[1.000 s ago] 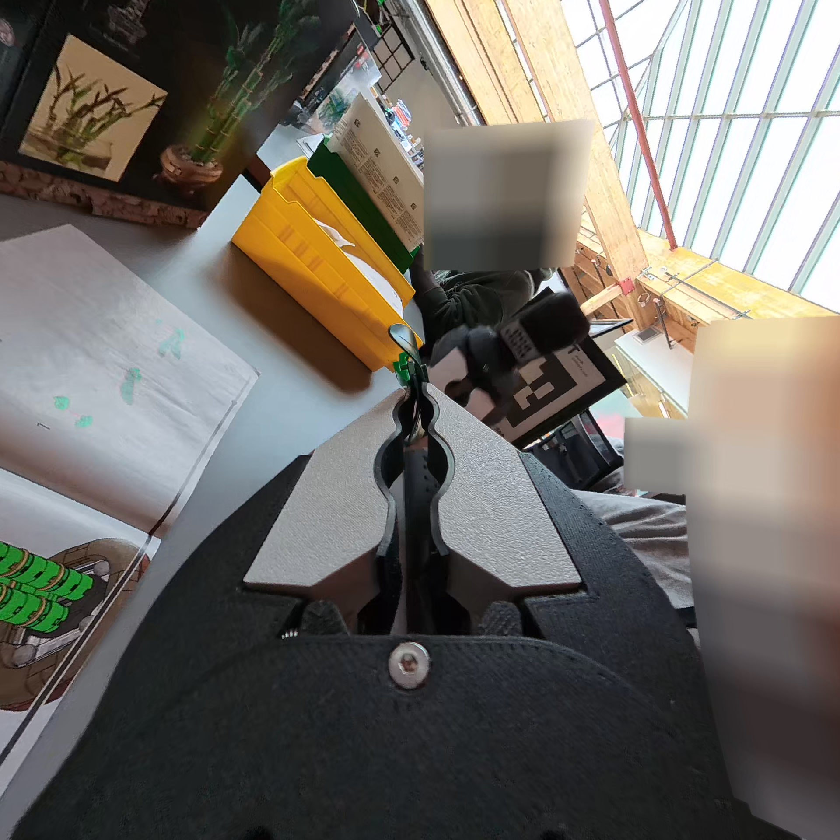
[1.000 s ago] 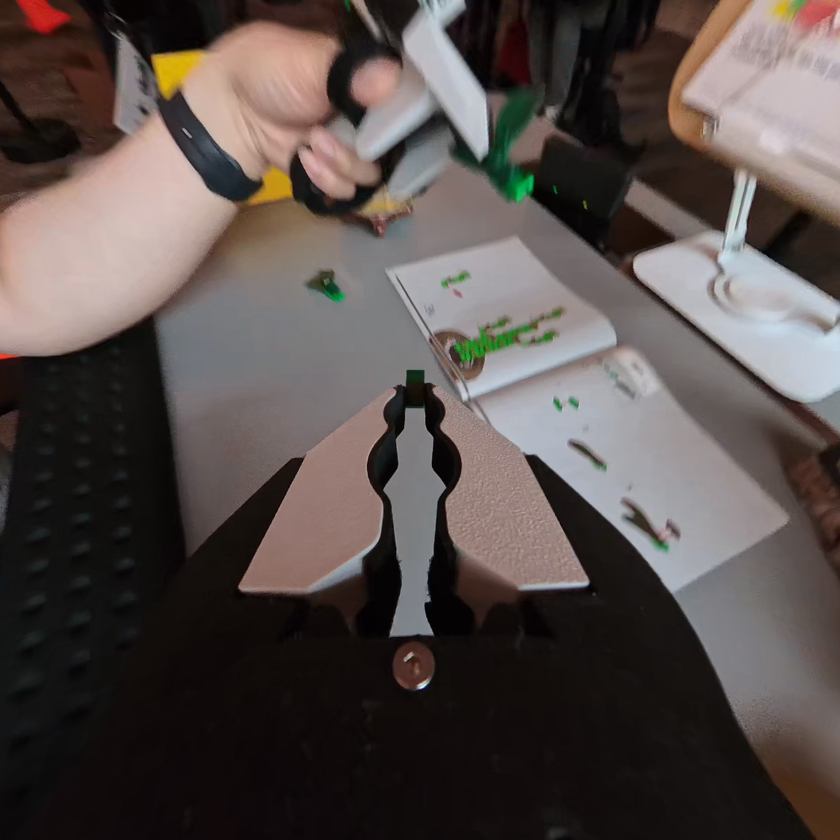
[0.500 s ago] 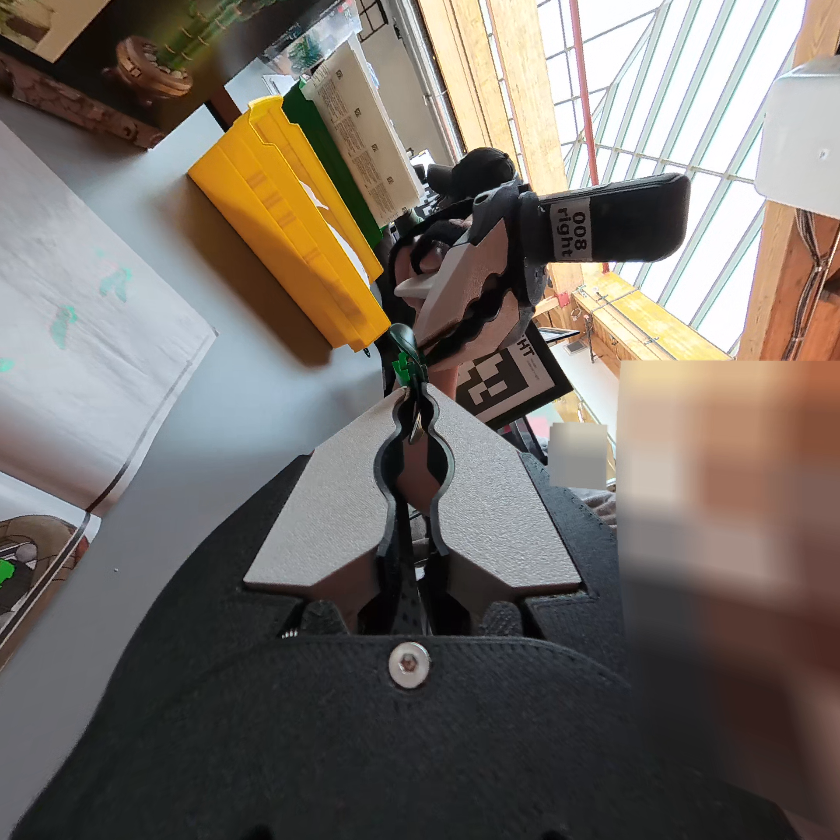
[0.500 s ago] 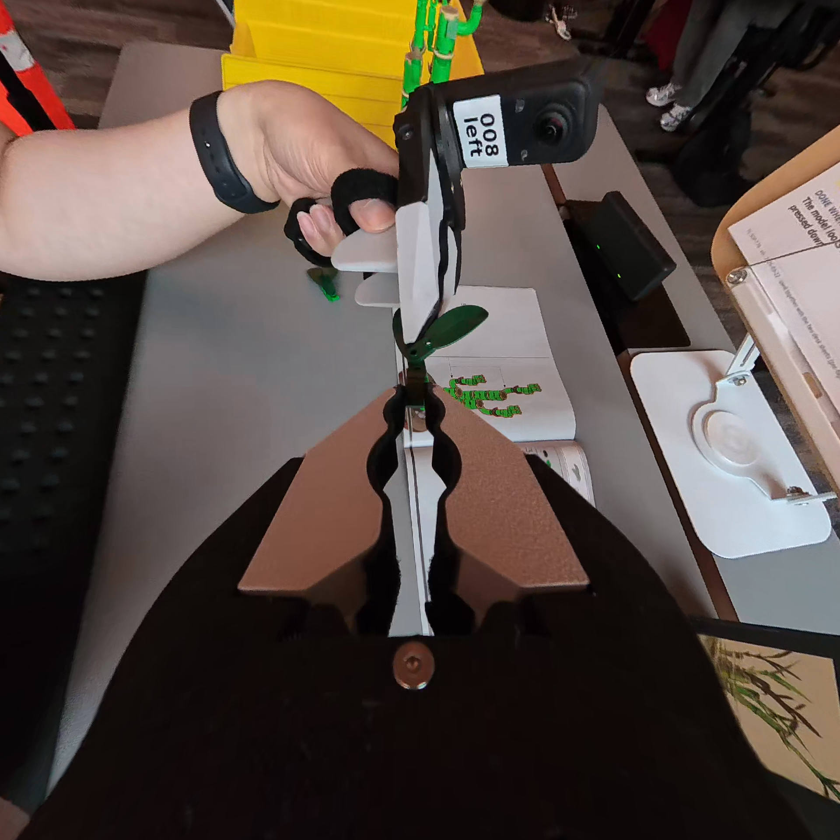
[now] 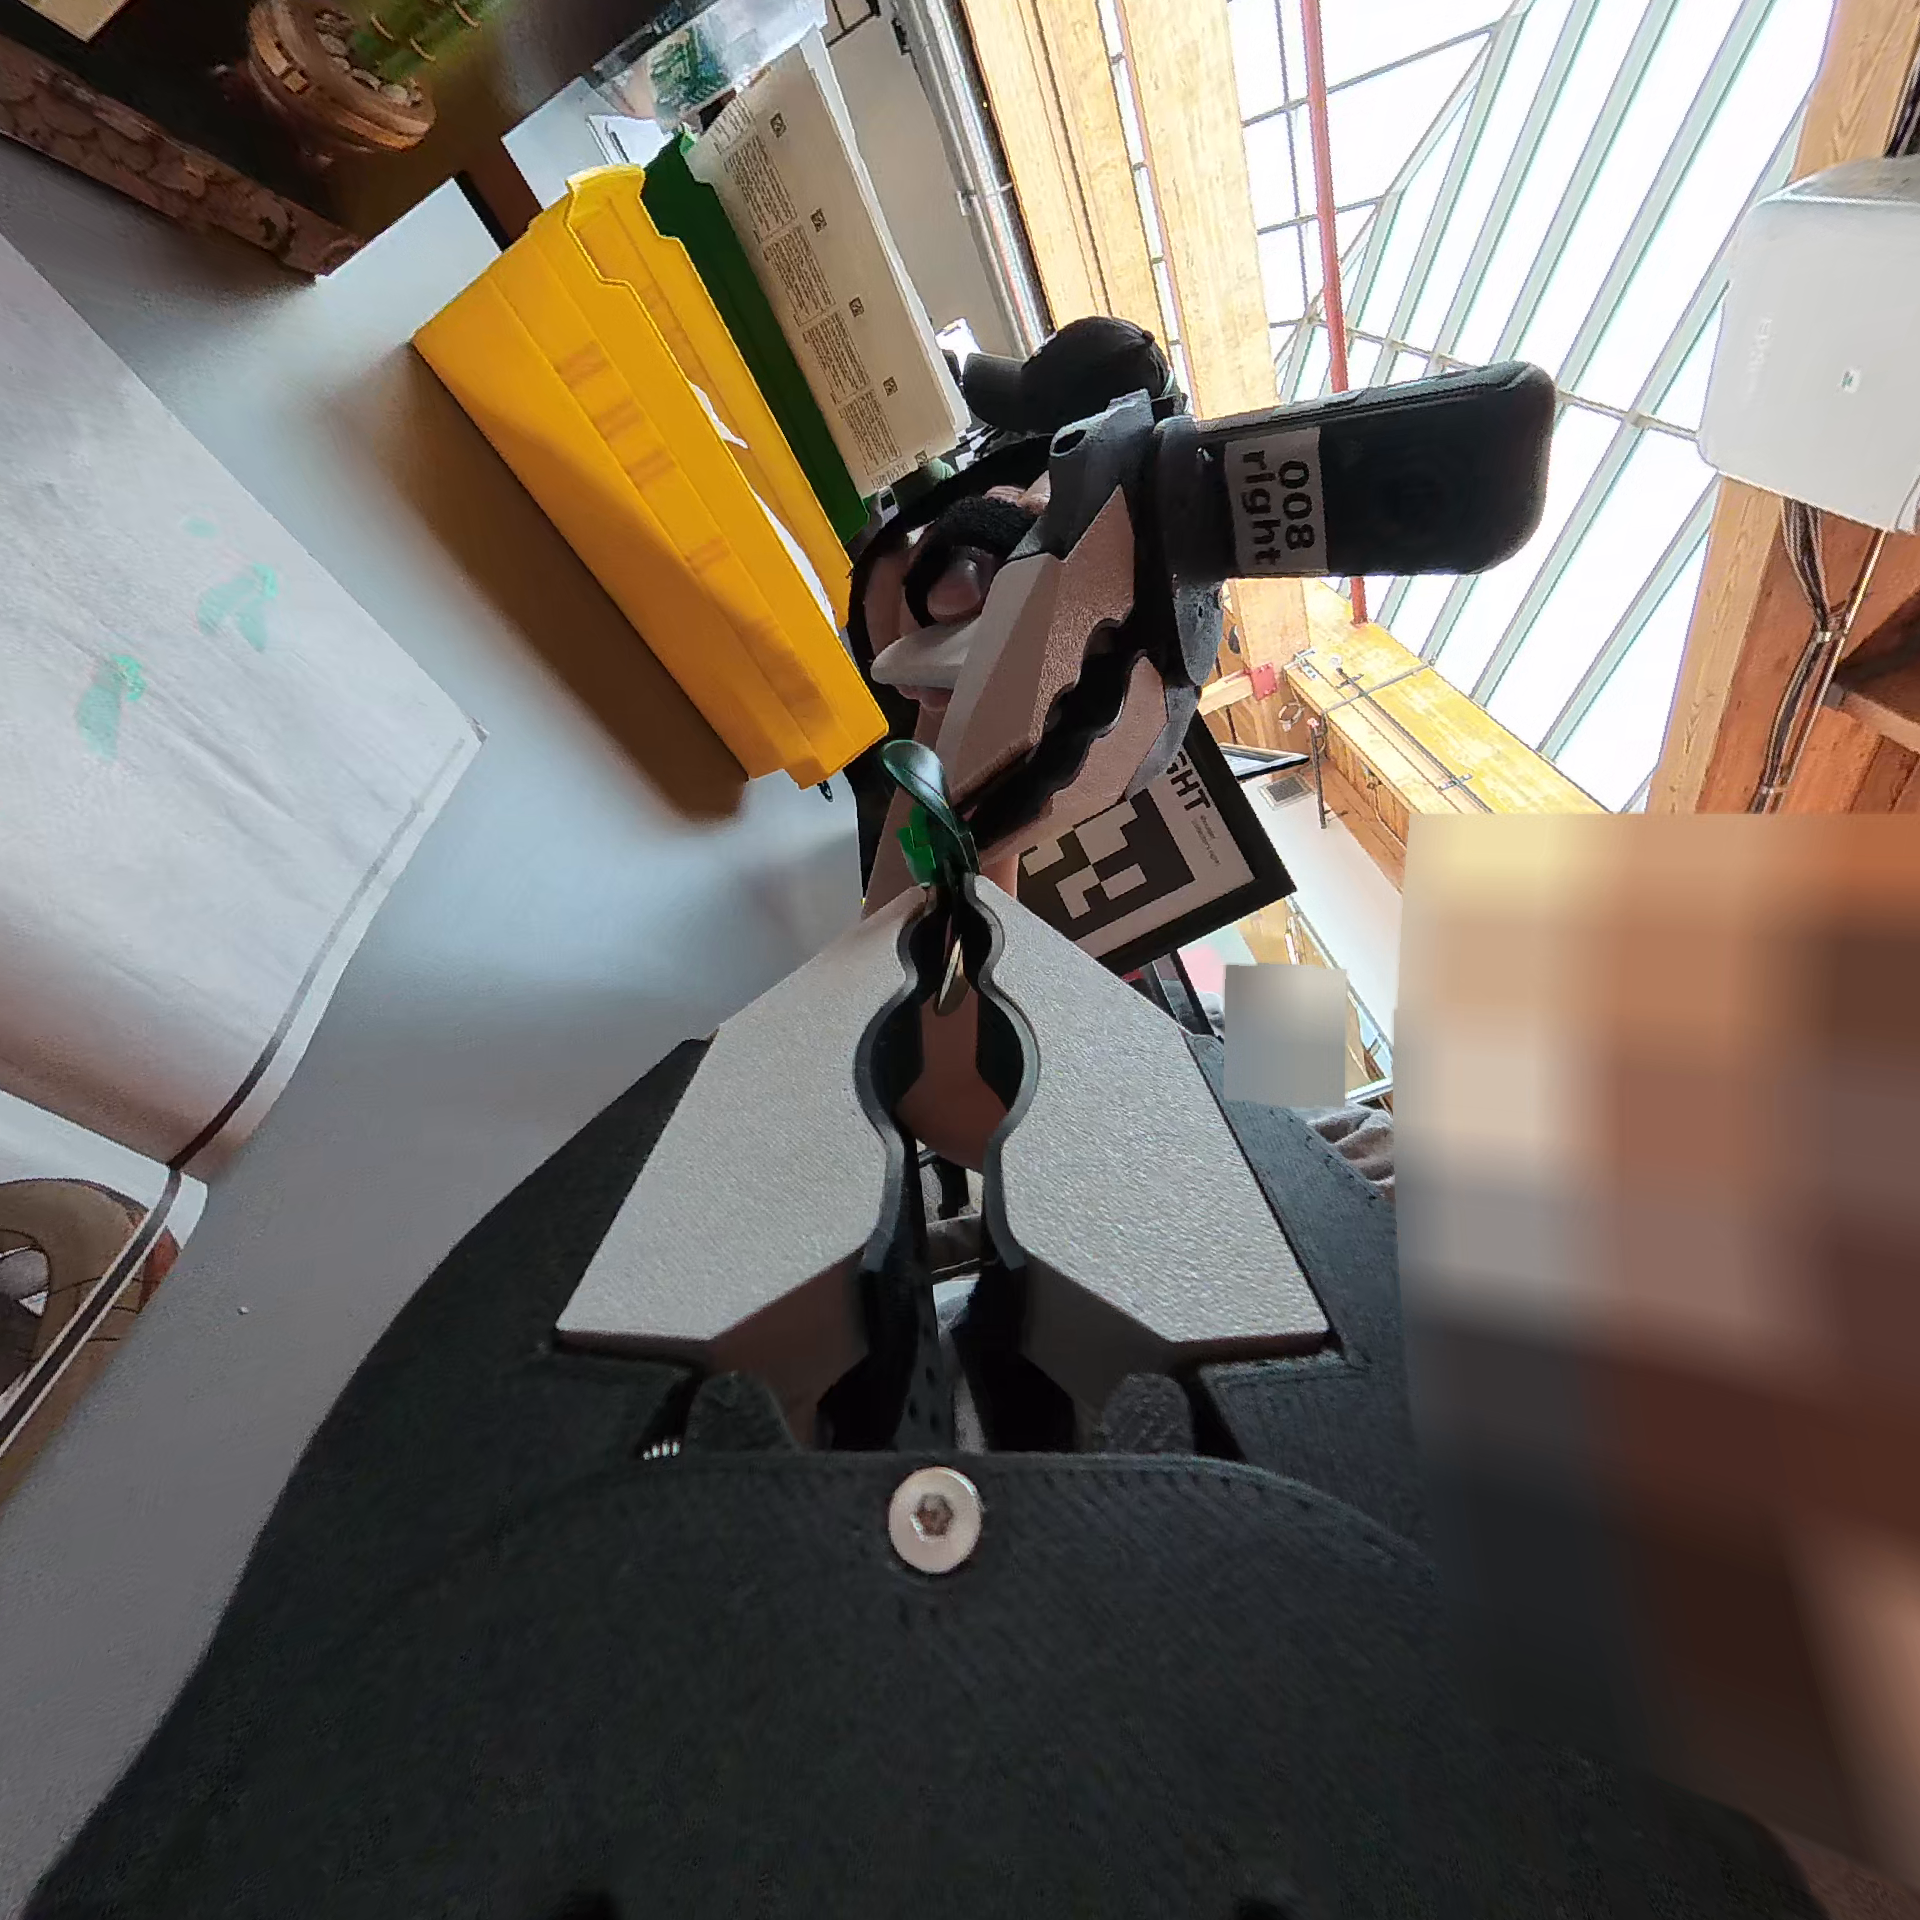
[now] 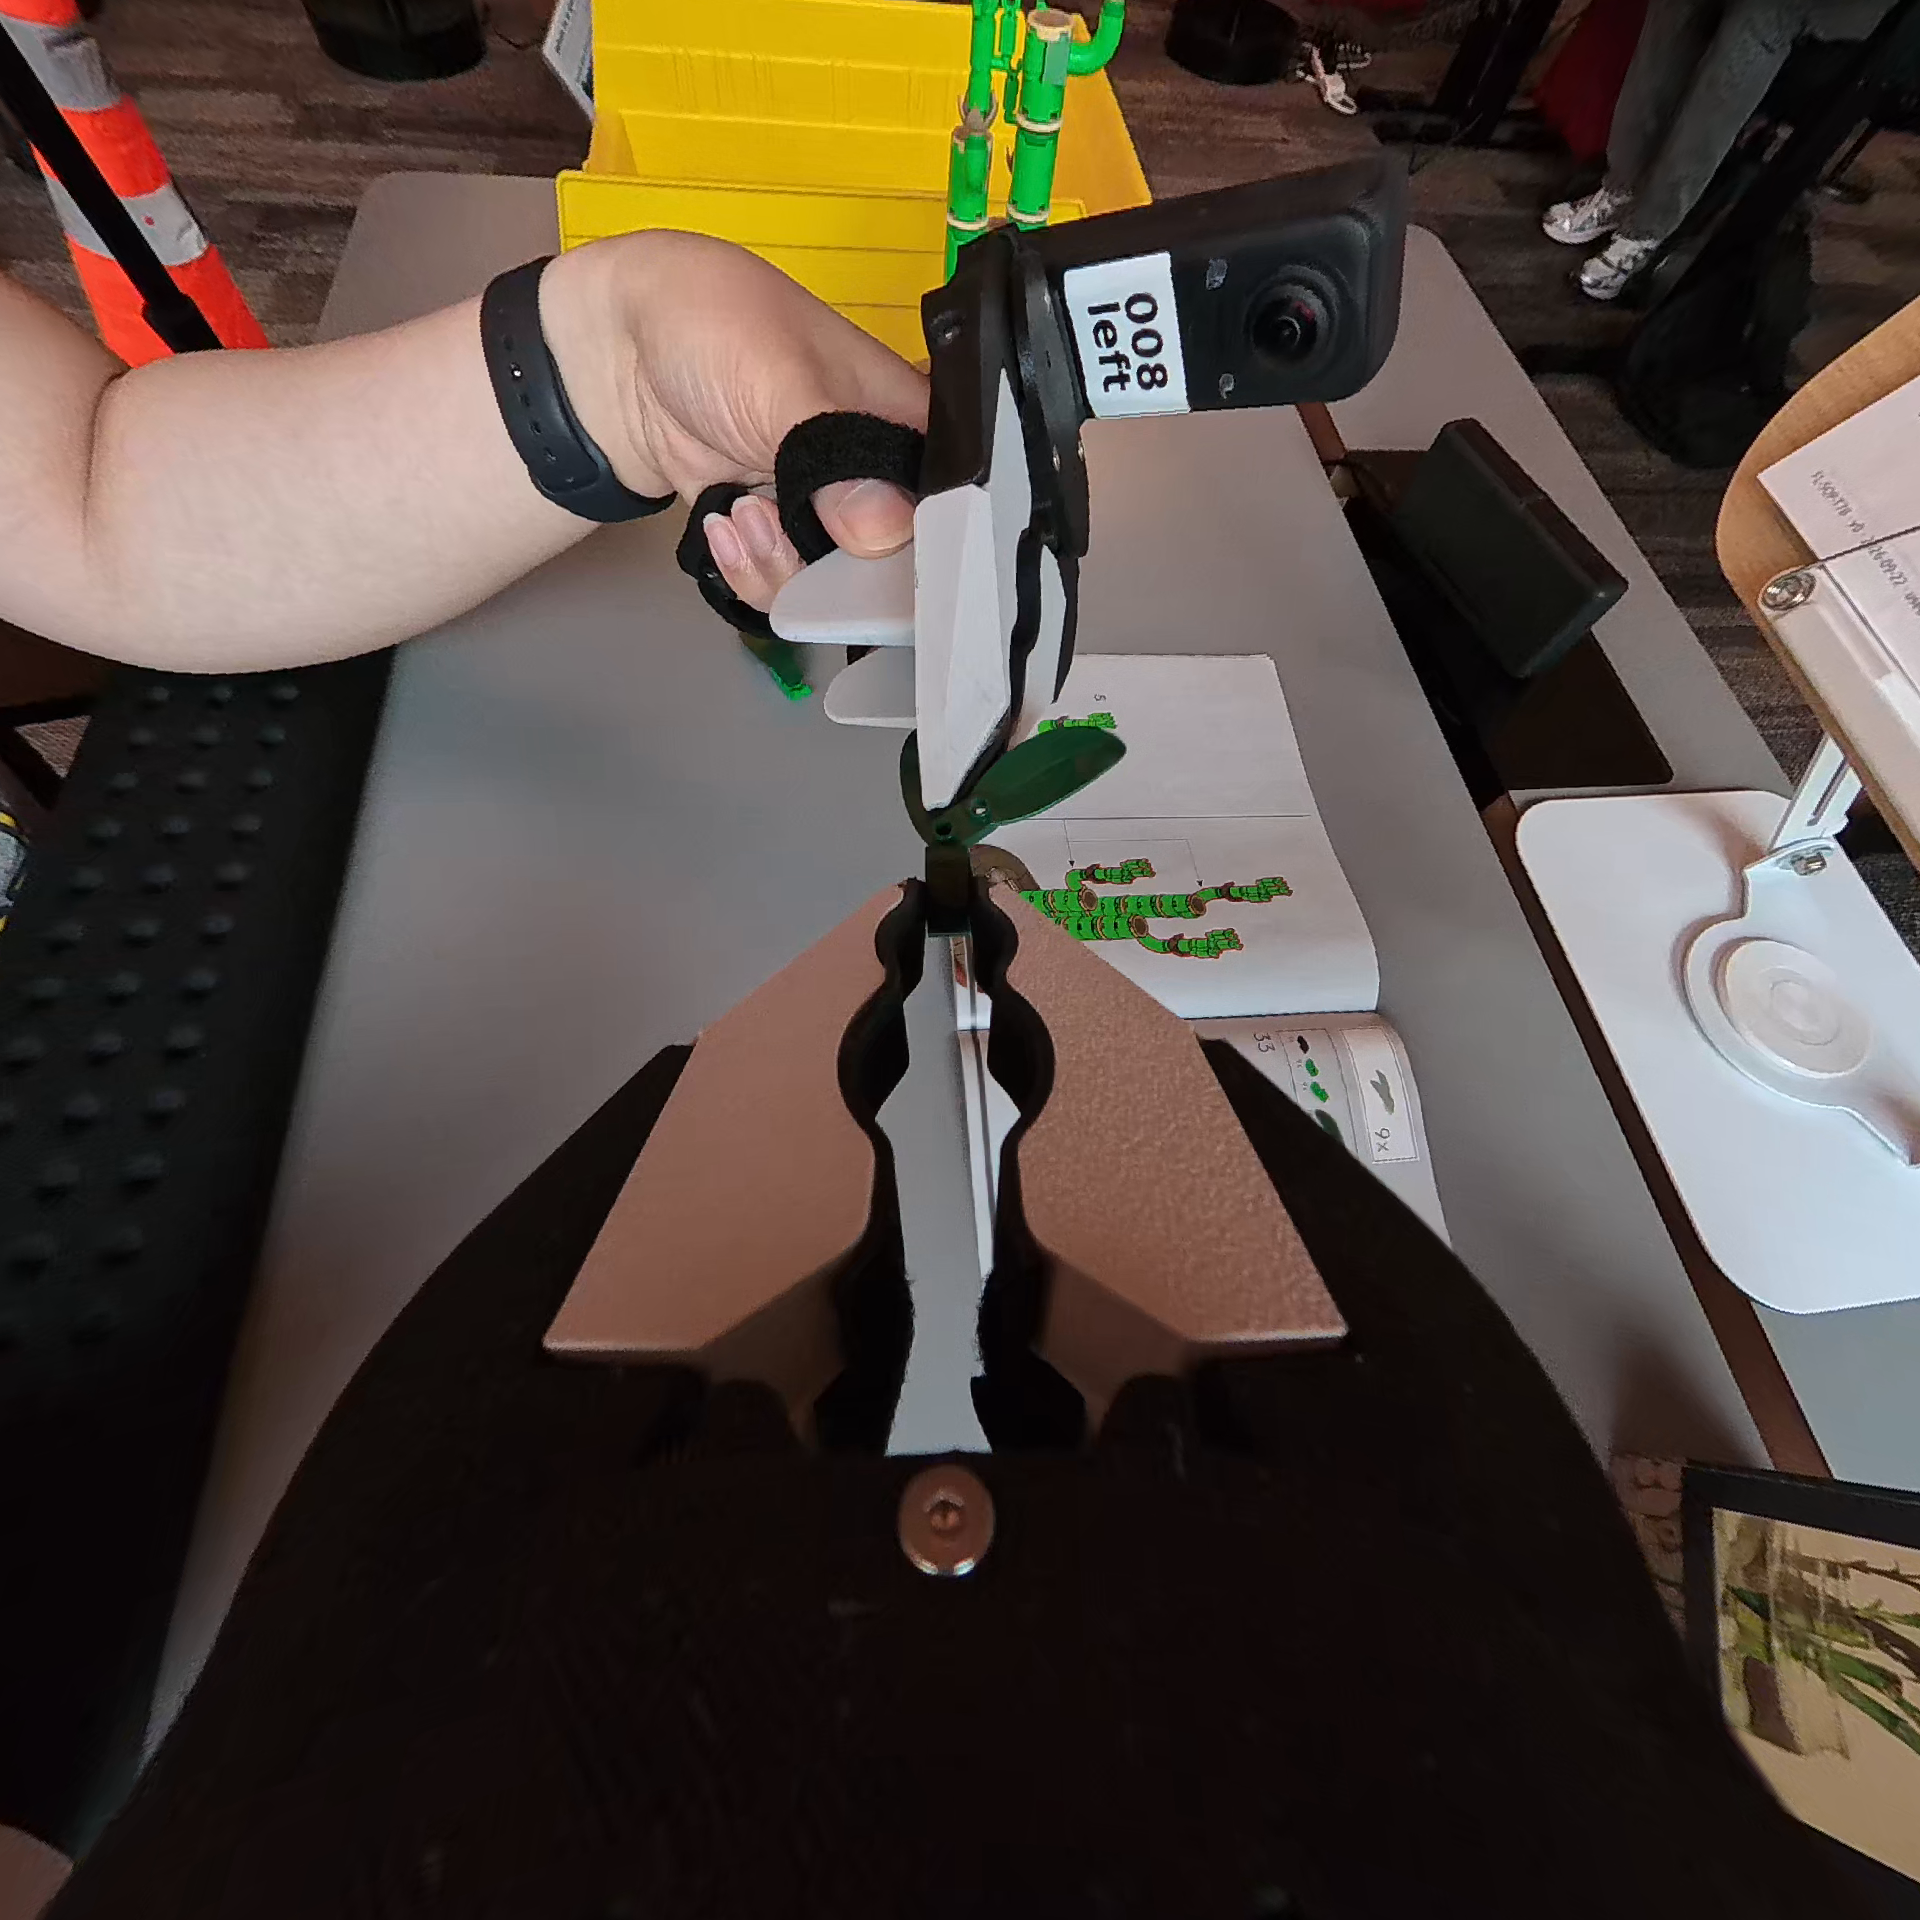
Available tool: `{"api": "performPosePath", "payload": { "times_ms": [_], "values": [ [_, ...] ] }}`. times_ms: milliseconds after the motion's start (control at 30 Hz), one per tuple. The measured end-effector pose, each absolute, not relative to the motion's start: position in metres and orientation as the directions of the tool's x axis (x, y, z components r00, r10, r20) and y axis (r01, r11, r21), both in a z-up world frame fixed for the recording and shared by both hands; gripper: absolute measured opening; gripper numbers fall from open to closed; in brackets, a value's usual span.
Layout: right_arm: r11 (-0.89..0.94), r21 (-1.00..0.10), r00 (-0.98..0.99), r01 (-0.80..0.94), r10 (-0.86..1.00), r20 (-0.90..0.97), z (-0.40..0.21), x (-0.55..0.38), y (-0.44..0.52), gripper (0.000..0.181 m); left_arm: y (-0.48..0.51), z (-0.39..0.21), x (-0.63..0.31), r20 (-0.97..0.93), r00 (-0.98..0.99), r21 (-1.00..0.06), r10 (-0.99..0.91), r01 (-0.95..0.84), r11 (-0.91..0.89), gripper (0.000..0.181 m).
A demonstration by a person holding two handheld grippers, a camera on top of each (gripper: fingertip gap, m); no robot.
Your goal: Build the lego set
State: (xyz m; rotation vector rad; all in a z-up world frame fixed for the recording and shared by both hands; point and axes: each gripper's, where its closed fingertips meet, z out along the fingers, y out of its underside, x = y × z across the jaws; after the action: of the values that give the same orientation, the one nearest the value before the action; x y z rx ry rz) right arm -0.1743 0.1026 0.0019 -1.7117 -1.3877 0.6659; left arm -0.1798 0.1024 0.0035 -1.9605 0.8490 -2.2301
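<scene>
My left gripper (image 5: 943, 899) is shut on a dark green leaf piece (image 5: 914, 774) and holds it up above the grey table (image 5: 468, 935). My right gripper (image 6: 945, 904) is shut on a small dark green lego piece (image 6: 945, 878). In the right wrist view the left gripper (image 6: 951, 800) points down from above with the leaf piece (image 6: 1039, 769) in it. The base of the leaf touches the top of the small piece. In the left wrist view the right gripper (image 5: 966, 816) meets mine tip to tip.
A yellow bin (image 6: 790, 135) stands at the table's far end with a green bamboo model (image 6: 1029, 114) by it. An open instruction booklet (image 6: 1195, 831) lies under the grippers. A loose green piece (image 6: 784, 675), a white stand base (image 6: 1714, 1039) and a black box (image 6: 1507, 561) are nearby. My two grippers' fingertips are within a few centimetres of each other.
The two grippers, apart a second ago, have come together tip to tip above the booklet. The leaf piece and the small piece now touch.
</scene>
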Motion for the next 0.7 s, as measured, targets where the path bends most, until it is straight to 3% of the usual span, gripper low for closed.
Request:
{"api": "performPosePath", "payload": {
  "times_ms": [233, 700],
  "values": [
    [-0.065, -0.882, 0.257, 0.466, 0.964, 0.065, 0.015, -0.176, 0.101, 0.006, 0.099, 0.002, -0.178, 0.902, -0.191, -0.430, -0.387, -0.327, -0.842, 0.000],
    [-0.076, -0.826, 0.248, 0.559, 0.965, 0.079, -0.003, -0.178, 0.099, 0.007, 0.097, -0.002, -0.177, 0.905, -0.179, -0.424, -0.385, -0.350, -0.835, 0.000]
  ]
}}
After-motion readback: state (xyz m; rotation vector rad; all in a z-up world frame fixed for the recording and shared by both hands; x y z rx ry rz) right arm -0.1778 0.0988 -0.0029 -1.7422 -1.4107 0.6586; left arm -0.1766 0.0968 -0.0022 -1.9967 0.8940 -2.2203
